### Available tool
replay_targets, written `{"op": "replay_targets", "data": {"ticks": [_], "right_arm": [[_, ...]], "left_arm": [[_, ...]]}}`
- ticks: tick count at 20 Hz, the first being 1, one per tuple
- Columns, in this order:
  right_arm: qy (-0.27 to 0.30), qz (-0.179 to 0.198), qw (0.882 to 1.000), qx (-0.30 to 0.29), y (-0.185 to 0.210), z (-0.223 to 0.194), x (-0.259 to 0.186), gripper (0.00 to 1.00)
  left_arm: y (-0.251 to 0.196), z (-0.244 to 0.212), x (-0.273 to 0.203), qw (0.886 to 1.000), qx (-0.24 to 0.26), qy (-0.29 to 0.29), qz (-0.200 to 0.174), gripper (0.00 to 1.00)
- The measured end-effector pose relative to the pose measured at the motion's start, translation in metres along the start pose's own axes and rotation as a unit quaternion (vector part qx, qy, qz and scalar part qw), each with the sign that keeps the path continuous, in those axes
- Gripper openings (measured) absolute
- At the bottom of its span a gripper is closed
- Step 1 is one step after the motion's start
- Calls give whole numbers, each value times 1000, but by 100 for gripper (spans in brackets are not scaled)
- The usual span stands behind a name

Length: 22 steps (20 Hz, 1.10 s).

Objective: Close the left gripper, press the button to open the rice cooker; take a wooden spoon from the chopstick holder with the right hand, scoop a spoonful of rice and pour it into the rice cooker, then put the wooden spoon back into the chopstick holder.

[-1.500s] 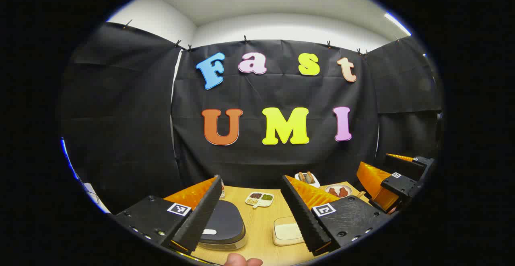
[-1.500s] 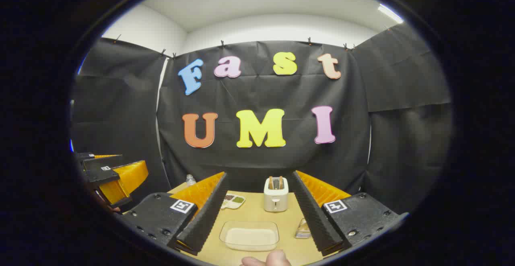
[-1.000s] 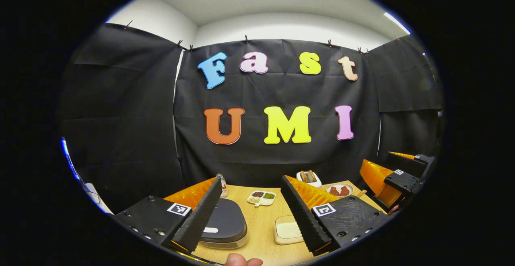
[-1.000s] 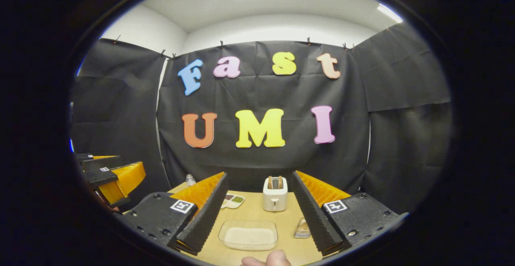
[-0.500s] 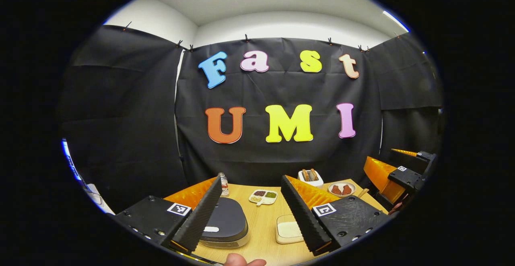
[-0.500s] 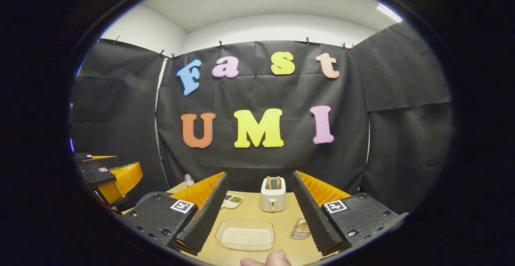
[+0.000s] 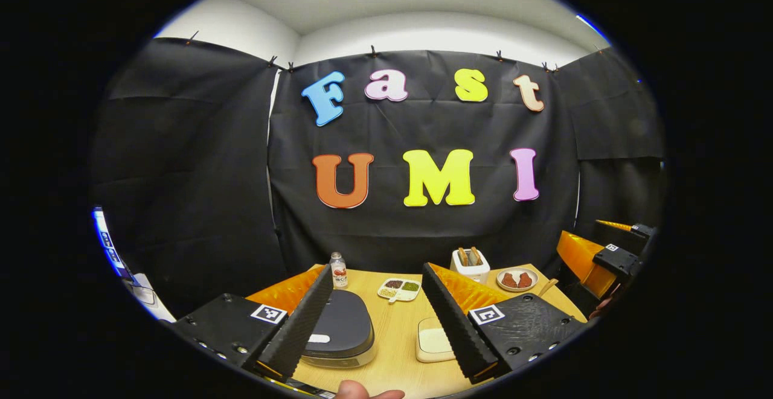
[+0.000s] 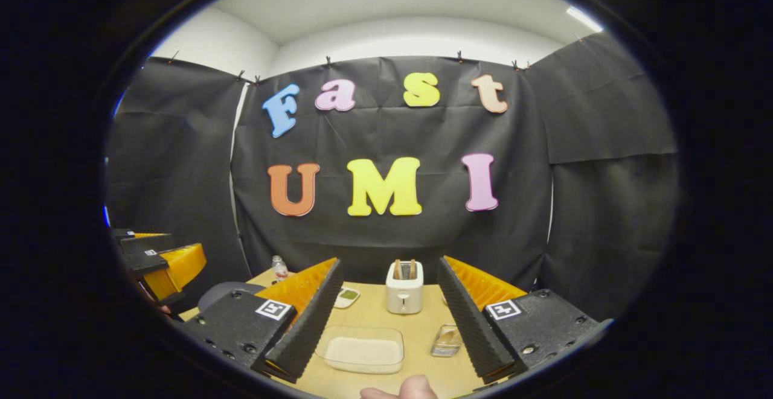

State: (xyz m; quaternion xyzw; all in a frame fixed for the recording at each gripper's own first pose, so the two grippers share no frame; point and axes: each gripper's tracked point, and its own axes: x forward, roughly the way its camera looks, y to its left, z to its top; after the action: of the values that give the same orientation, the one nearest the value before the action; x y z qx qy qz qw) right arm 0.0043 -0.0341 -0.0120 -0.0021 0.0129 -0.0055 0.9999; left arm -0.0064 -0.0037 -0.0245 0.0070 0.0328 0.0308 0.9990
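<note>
The rice cooker [image 7: 341, 329] has a dark shut lid with a pale button [image 7: 318, 338] at its near edge. It lies on the wooden table [image 7: 395, 332] under my left gripper's left finger. My left gripper [image 7: 375, 268] is open and hangs above the table with nothing in it. A clear container of rice [image 8: 361, 349] lies between the fingers of my right gripper [image 8: 389, 260], which is open and empty. A small metal holder [image 8: 447, 341] with something tan in it stands beside the right finger. The rice container [image 7: 433, 340] is to the right of the cooker.
At the back stand a white toaster [image 8: 404, 287], a divided dish of beans [image 7: 398, 288], a small bottle [image 7: 338, 269] and a plate of brown food [image 7: 517, 279]. My right gripper [image 7: 604, 260] is at the left gripper view's right edge. A thumb [image 8: 401, 390] is at the bottom.
Both views have tipped downward over the last second, so more of the table and its far objects show. Both grippers stay open and hold nothing.
</note>
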Motion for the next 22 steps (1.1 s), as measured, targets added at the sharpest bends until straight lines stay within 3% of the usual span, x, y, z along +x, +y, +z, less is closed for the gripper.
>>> {"op": "replay_targets", "data": {"ticks": [7,8,9,11,12,13,14,15,16,18,20,22], "right_arm": [[24,-11,1000,-9,-26,-26,10,100],[27,-12,1000,-10,-29,-29,12,100],[29,-12,999,-11,-32,-30,14,100],[29,-14,999,-11,-39,-32,17,100],[30,-17,999,-13,-42,-33,19,100],[33,-20,999,-14,-47,-34,22,100],[35,-22,999,-15,-50,-35,24,100],[36,-25,999,-16,-53,-36,27,100],[36,-28,999,-16,-57,-36,28,100],[38,-30,999,-21,-61,-37,31,100],[38,-34,998,-30,-66,-38,33,100],[40,-39,998,-32,-71,-38,36,100]], "left_arm": [[28,-65,9,996,-3,88,33,95],[35,-74,13,994,-5,100,44,88],[45,-84,15,992,-7,114,53,73],[60,-102,22,988,-12,140,68,69],[68,-112,29,986,-16,150,71,48],[78,-121,34,984,-19,161,77,47],[83,-129,38,981,-24,177,80,34],[88,-139,41,978,-26,189,82,31],[104,-145,49,975,-26,191,108,30],[106,-160,53,970,-46,218,95,1],[113,-191,79,963,-72,246,82,0],[117,-200,72,955,-95,270,82,0]]}}
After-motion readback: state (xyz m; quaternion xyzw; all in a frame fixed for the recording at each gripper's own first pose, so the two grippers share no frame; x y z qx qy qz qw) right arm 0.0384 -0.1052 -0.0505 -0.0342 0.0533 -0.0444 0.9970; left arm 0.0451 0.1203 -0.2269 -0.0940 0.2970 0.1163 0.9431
